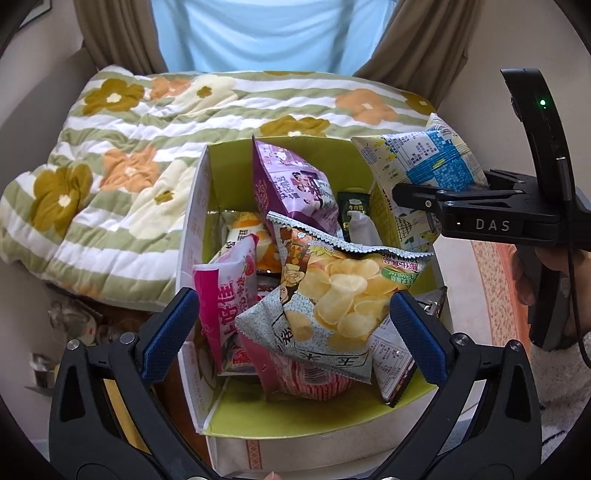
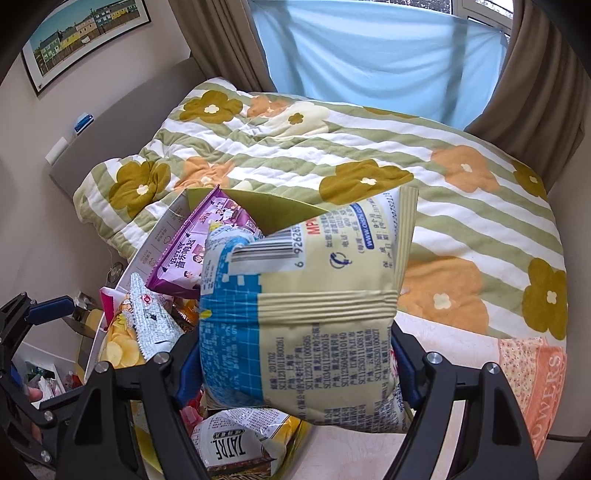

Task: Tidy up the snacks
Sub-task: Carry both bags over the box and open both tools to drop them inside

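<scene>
My right claw (image 2: 295, 363) grips a cream-and-blue bag (image 2: 314, 314), its blue pads pressed to the bag's two sides, barcode and small print facing my lens. Seen from the left wrist, that same bag (image 1: 421, 166) hangs over the right-hand rim of the box (image 1: 295, 428), clamped in the black claw (image 1: 417, 201) above it.

My left claw (image 1: 291, 325) stands wide open with nothing held, its blue pads (image 1: 168, 328) flanking the chip bag (image 1: 332, 295) that lies on top of the heap inside the box. No pad touches the chip bag.

The box, green inside and white outside, is crowded with snacks: a purple bag (image 1: 291, 184) upright toward the far wall, a pink bag (image 1: 229, 306) against the left wall, a small dark packet (image 1: 352, 210) behind the chip bag, a red-and-white striped pack (image 1: 314, 380) beneath it.

Beyond the box, a quilt (image 1: 122, 162) with orange and olive flowers covers the bed. Behind the quilt hang brown curtains (image 1: 110, 33) around a pale blue sheet (image 1: 269, 33).
</scene>
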`<state>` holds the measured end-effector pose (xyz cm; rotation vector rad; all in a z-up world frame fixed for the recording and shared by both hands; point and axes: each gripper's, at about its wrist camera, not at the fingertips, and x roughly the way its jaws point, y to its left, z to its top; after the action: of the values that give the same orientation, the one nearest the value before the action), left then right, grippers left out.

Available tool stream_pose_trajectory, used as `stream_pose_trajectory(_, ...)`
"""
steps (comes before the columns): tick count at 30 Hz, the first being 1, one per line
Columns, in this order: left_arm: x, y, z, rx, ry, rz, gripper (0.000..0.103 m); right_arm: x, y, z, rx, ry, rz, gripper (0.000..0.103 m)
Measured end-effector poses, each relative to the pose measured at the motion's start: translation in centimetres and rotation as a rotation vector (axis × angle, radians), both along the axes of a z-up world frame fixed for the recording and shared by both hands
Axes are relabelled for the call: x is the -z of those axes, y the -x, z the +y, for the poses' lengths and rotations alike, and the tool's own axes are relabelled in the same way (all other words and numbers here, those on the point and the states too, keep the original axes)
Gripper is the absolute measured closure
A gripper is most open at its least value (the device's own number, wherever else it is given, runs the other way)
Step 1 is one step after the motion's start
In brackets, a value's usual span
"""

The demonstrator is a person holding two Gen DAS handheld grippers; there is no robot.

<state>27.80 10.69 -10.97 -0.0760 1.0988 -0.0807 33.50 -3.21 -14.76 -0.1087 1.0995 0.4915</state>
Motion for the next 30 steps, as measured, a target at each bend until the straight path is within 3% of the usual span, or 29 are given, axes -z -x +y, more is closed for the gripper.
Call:
stream_pose_trajectory(5,-0.3,0.1,0.6,-0.016,0.013,-0.008,0.001,0.4,-0.5,1.1,-0.023,0.034,-0.024,0.017)
stream_pose_trajectory(7,-0.3,0.1,0.7,-0.019,0.008,-0.008,0.001,0.4,-0.4,1.1,-0.017,0.029,-0.041,0.007)
stream_pose_trajectory(20,-1.5,2.7,1.7,-0.011,0.021,-0.040,0.001,-3.2,3.0,0.1,0.062,-0.008,-0.139,0.007)
stream_pose_trajectory(30,-4.4,6.8,0.5,0.040,-0.006,-0.129,0.001,-6.6,10.5,-2.9,0.189,-0.033,-0.206,0.007)
